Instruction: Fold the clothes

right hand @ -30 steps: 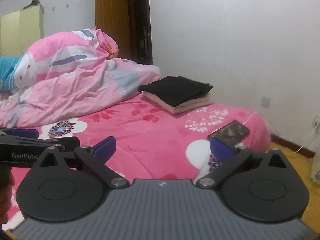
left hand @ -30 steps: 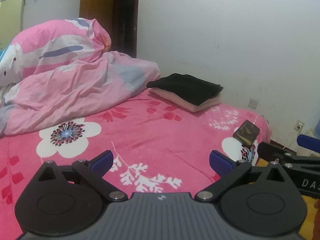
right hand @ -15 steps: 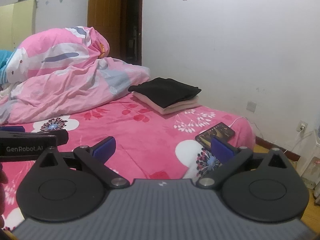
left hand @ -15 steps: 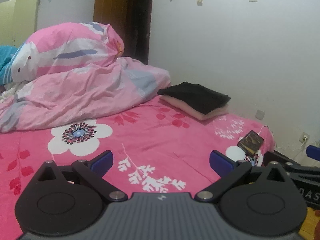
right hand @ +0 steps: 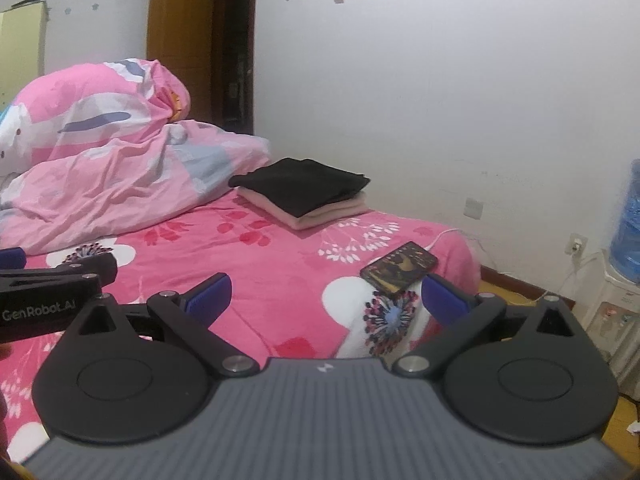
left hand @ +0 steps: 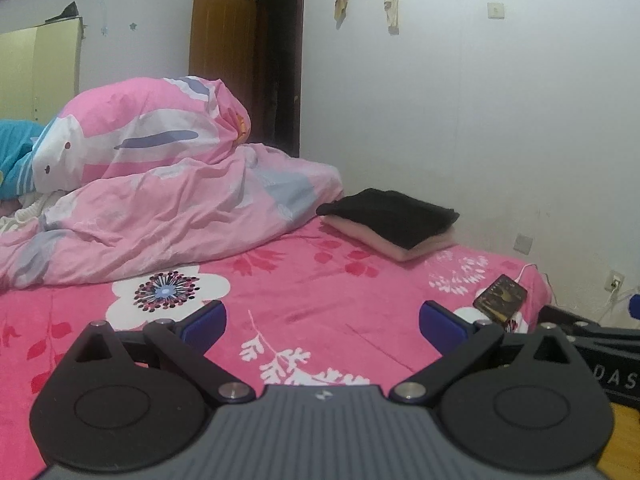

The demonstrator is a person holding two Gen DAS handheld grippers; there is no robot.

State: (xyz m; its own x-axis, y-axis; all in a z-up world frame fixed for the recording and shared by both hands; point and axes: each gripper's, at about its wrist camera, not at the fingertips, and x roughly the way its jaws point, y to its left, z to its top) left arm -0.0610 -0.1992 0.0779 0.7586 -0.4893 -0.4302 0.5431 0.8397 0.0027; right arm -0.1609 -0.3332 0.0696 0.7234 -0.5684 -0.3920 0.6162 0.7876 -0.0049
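A folded black garment (left hand: 390, 216) lies on top of a folded pale pink one (left hand: 400, 246) at the far side of the bed, by the wall; the stack shows in the right wrist view too, black garment (right hand: 300, 186) over pink garment (right hand: 320, 214). My left gripper (left hand: 322, 322) stands open above the pink floral sheet, nothing between its blue pads. My right gripper (right hand: 325, 298) is also open and empty, near the bed's corner. Both are well short of the stack.
A crumpled pink duvet (left hand: 160, 208) fills the bed's head end. A dark phone (right hand: 398, 266) with a white cable lies near the corner of the bed (right hand: 280, 272). A water dispenser (right hand: 624, 260) stands at the right; an open door (left hand: 276, 68) behind.
Both views have tilted up and drawn back a little, so more wall and door show. The right view swung rightwards, revealing the water dispenser. Both grippers stay open.
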